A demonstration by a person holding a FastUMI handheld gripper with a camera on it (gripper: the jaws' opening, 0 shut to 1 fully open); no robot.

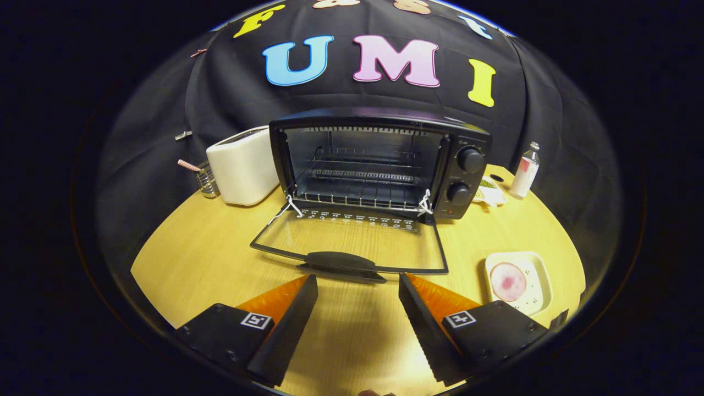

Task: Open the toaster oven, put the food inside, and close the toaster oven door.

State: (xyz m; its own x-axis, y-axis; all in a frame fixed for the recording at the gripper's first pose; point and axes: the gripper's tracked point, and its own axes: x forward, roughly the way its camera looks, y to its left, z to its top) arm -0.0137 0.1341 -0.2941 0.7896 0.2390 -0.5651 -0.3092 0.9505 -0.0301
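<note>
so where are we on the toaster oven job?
Done: the toaster oven door is folded down flat on the table, rack bare. In hand: nothing; the tongs are open, just short of the door handle. Left: the food on the plate, beside the right finger, goes in, then close the door.

Toaster oven centred on the table, door lowered ahead of the parted gripper; toaster placed left, plate with food right.
</note>
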